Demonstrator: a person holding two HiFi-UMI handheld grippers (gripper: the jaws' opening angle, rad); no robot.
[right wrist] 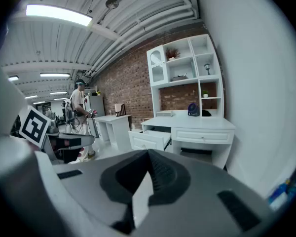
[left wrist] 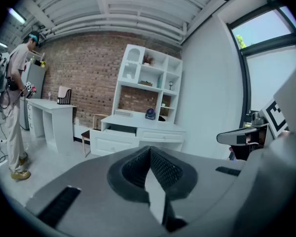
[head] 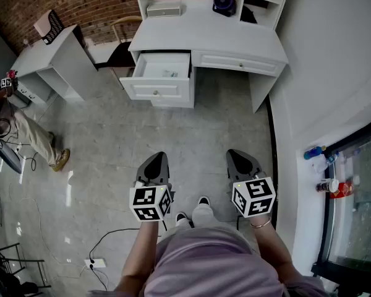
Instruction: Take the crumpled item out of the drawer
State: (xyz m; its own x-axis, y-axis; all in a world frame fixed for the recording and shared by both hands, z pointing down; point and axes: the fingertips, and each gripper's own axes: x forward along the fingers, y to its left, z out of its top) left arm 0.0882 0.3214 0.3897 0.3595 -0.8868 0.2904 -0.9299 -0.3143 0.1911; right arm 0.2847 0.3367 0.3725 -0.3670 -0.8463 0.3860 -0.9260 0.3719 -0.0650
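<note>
A white desk (head: 204,33) stands against the brick wall, and its left drawer (head: 162,76) is pulled open. A small pale crumpled item (head: 170,73) lies inside the drawer. My left gripper (head: 156,158) and right gripper (head: 238,154) hang side by side over the floor, well short of the desk. Both are shut and hold nothing. In the left gripper view the left gripper (left wrist: 149,151) has its jaws pressed together, with the open drawer (left wrist: 117,129) far ahead. In the right gripper view the right gripper (right wrist: 148,155) is also shut, and the drawer (right wrist: 151,138) lies ahead to the left.
A person (head: 31,135) stands at the left beside a second white desk (head: 55,57). A chair (head: 120,53) sits left of the main desk, and a small fan (head: 223,2) on top of it. A power strip (head: 94,263) and cable lie on the floor. Bottles (head: 334,187) stand by the right window.
</note>
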